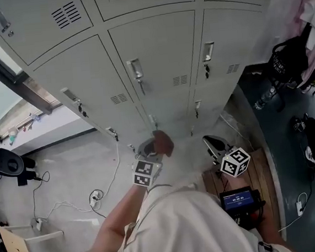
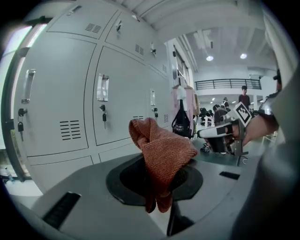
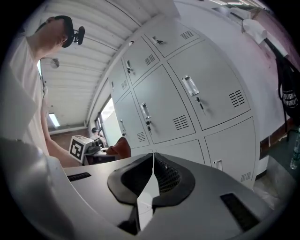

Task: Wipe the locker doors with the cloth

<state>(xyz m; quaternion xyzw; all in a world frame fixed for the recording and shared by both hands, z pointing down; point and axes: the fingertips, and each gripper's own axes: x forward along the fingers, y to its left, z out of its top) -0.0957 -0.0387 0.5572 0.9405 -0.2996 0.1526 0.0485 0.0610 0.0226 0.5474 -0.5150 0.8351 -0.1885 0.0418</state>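
Observation:
A rust-red cloth (image 2: 161, 157) is bunched between the jaws of my left gripper (image 2: 157, 183), which is shut on it. In the head view the left gripper (image 1: 149, 154) holds the cloth (image 1: 163, 143) a little in front of the lower grey locker doors (image 1: 157, 62). My right gripper (image 1: 218, 147) hangs beside it to the right, apart from the lockers. Its jaws meet with nothing between them in the right gripper view, so the right gripper (image 3: 153, 176) is shut. The cloth (image 3: 123, 146) also shows there at the left, in front of the locker doors (image 3: 206, 96).
The lockers have metal handles (image 1: 135, 70) with keys in the locks. A black bag (image 1: 290, 60) and clothes hang at the right wall. A wooden pallet (image 1: 256, 174) lies under my right side. Cables (image 1: 98, 197) trail over the floor at the left.

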